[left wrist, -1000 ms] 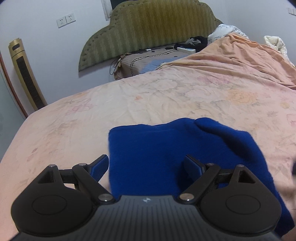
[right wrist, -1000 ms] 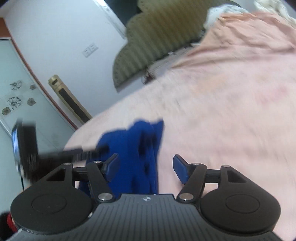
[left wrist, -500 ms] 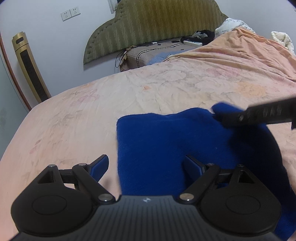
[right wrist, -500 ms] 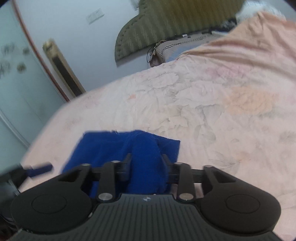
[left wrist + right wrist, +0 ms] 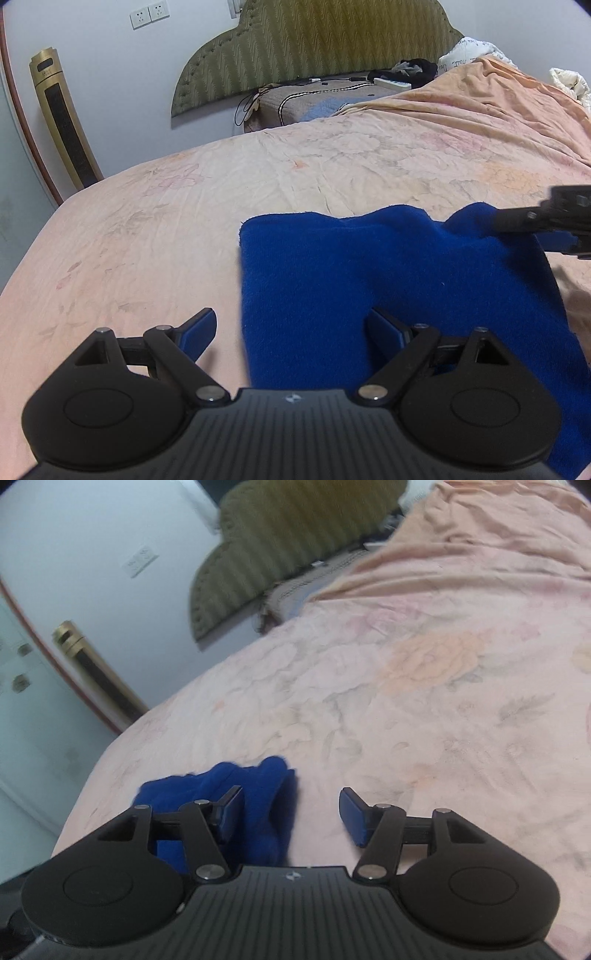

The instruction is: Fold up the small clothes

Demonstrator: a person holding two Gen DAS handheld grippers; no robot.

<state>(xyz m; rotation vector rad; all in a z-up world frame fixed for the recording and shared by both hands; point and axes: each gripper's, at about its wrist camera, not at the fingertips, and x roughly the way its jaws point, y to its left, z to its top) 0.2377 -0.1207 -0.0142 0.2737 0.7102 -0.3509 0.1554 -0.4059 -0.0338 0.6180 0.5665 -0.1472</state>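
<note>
Both jaws of the right hand-held gripper (image 5: 291, 814), earlier clamping the blue cloth (image 5: 388, 280), now gape.

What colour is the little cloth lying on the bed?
Deep blue. The cloth shows best in the left wrist view, spread on the bed.

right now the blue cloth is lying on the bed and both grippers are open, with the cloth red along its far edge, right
Not quite. The cloth is blue all over, far edge included; the left wrist view shows no red on it. The rest holds: it lies on the bed, and the left gripper and right gripper are both open.
</note>
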